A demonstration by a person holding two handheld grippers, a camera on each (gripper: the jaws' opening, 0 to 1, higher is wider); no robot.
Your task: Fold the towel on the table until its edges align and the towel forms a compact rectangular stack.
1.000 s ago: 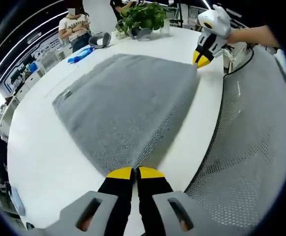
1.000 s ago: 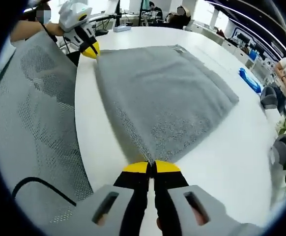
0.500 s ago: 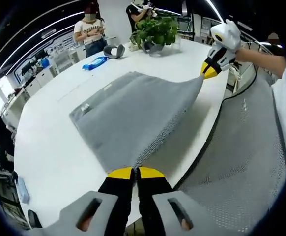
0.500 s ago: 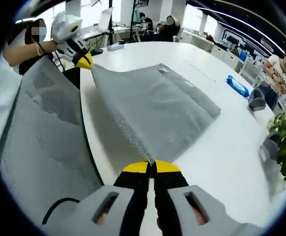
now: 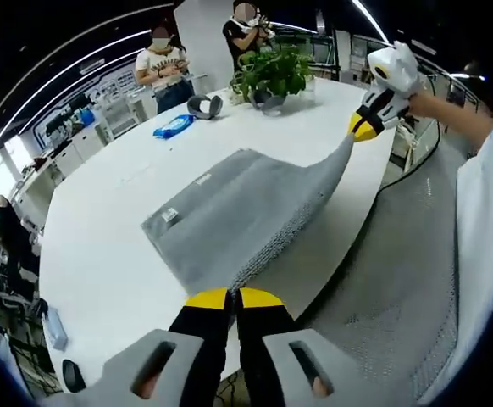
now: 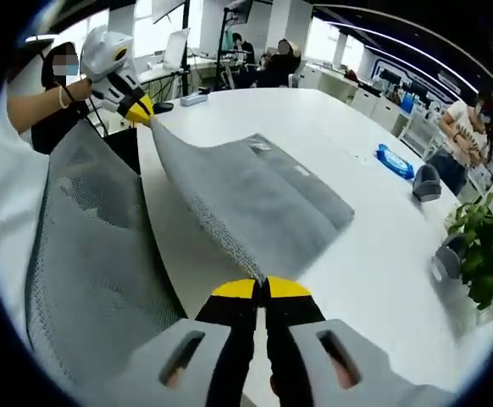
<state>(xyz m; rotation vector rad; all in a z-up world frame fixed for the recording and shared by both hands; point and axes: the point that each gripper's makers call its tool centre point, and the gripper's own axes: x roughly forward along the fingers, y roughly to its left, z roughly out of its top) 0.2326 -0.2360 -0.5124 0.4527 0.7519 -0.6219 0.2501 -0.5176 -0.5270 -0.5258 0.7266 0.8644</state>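
Note:
A grey towel point(image 5: 229, 208) lies on the white table point(image 5: 102, 254), its near edge lifted off the surface and stretched between both grippers. My left gripper point(image 5: 233, 297) is shut on one near corner of the towel. My right gripper point(image 6: 260, 287) is shut on the other near corner of the same towel point(image 6: 246, 199). The right gripper point(image 5: 365, 125) also shows at the upper right of the left gripper view, and the left gripper point(image 6: 141, 108) at the upper left of the right gripper view. The towel's far edge still rests on the table.
A grey mesh chair back point(image 6: 85, 246) stands at the table's near edge. A potted plant point(image 5: 272, 72), a blue packet point(image 5: 172, 129) and a grey headset point(image 5: 204, 105) sit at the far end of the table. People stand beyond the table point(image 6: 382, 254).
Both grippers have risen and pulled back, lifting the towel's near edge higher off the table. More of the towel now hangs in the air.

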